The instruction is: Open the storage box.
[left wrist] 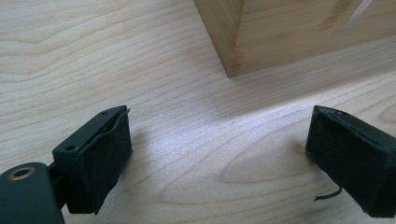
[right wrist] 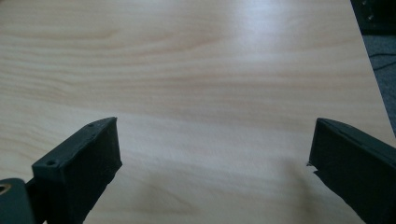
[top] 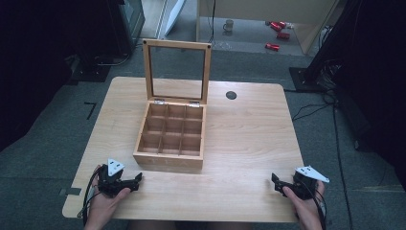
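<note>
1. The left gripper (top: pixel 139 179) is black, with a grey three-cornered plate (top: pixel 114 167) on top and a dark cable trailing back; its jaws wear black felt-like pads (left wrist: pixel 103 161), one frayed, a brass-ringed hole beside.
2. The right gripper (top: pixel 275 180) is black too; its plate (top: pixel 312 173) is grey; small screw holes dot the jaw tops.
3. Both forearms are bare.

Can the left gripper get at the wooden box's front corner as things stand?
Probably yes. The left gripper is open, its jaws wide apart, and only bare table lies between it and the wooden box, whose near corner stands just ahead.
</note>
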Motion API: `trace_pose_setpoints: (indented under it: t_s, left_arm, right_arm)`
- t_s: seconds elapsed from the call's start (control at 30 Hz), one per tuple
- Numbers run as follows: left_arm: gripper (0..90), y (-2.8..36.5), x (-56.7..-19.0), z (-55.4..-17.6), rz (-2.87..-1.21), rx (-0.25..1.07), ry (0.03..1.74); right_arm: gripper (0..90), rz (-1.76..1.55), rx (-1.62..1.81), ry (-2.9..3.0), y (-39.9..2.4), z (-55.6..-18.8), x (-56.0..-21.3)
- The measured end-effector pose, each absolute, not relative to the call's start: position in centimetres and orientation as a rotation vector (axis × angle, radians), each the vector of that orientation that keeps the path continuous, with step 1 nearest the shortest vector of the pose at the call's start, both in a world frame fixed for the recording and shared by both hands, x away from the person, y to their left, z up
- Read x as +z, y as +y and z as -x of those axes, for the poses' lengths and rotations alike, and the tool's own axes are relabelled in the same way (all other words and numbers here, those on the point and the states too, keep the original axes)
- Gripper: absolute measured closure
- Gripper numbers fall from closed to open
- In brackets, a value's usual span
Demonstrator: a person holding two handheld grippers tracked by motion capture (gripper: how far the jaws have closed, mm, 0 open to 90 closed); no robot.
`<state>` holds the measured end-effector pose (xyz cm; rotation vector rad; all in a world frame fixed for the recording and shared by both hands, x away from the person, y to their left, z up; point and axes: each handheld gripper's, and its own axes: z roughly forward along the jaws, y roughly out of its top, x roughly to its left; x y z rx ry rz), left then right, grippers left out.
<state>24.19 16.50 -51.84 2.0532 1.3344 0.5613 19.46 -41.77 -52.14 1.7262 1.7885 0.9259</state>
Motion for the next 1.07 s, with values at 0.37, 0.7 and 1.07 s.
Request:
trace_pose_setpoints:
  t_s: [0.37,0.7,1.07]
  left_arm:
    - [7.2,16.4,-51.9,-24.1,-2.05,0.562,1.335]
    - [7.2,16.4,-51.9,-24.1,-2.054,0.559,1.33]
    - [7.2,16.4,-51.9,-24.2,-2.056,0.555,1.323]
  right_arm:
    - [2.2,-1.724,0.844,1.814,-42.7,-18.2,-52.6]
    - [1.6,-1.699,0.802,1.849,-42.6,-18.2,-52.6]
    - [0.4,-1.7,0.804,1.859,-42.6,-18.2,-52.6]
